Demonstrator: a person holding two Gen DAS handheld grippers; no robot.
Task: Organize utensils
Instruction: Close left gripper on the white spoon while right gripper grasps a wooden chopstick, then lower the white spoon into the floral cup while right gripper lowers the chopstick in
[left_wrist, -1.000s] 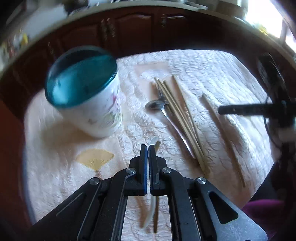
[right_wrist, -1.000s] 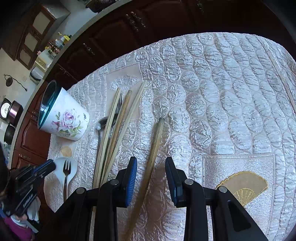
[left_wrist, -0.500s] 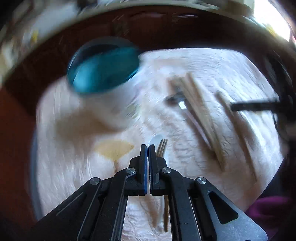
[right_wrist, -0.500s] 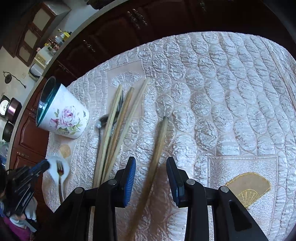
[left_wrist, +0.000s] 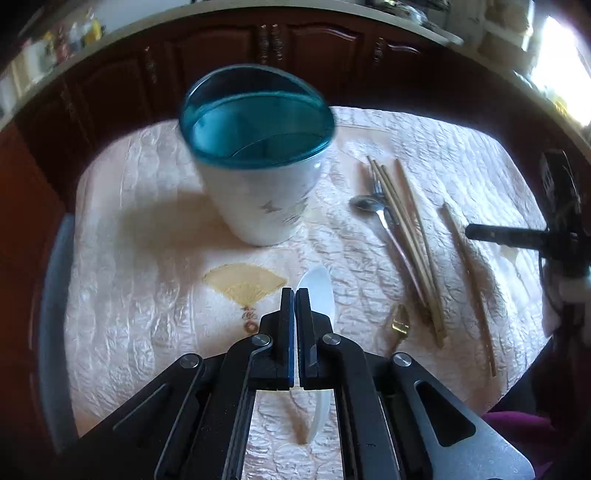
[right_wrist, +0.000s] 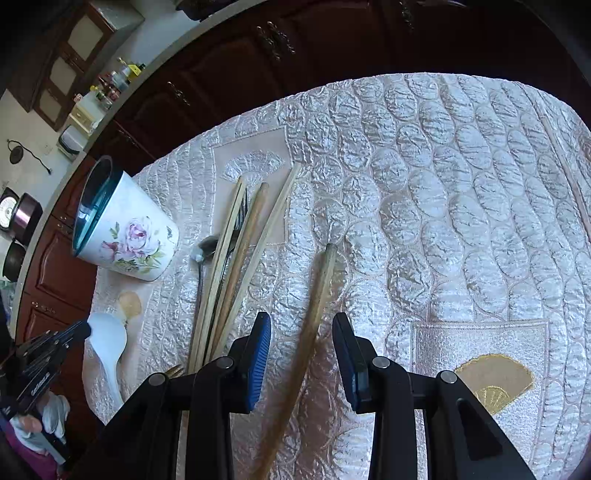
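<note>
Utensils, loose on a quilted cream tablecloth (right_wrist: 424, 177). Lone wooden stick (right_wrist: 317, 306): lower centre of the right wrist view, lying lengthwise between the two blue-padded fingers of the right gripper (right_wrist: 301, 354), whose jaws stand well apart on either side of it, touching nothing that can be seen. Bundle of wooden sticks (right_wrist: 236, 266): just left of the lone stick, fanned slightly, lying over a dark fork (right_wrist: 242, 212) and beside a metal spoon (right_wrist: 205, 249). Gold fork (left_wrist: 399, 325): lower right of the left wrist view, at the near end of the bundle. White plastic spoon (left_wrist: 319, 291): centre of the left wrist view, its bowl showing just right of the left gripper (left_wrist: 295, 306), its handle running down under the gripper's frame. Left gripper's jaws are pressed together; whether they pinch the spoon or merely sit over it cannot be told. Holder cup (left_wrist: 258, 155): white, rose-printed, teal inside, upright in the upper centre of the left wrist view, well apart from the sticks; interior looks bare, though blurred. Dark wooden cabinets (right_wrist: 236, 66) along the top of both views.
</note>
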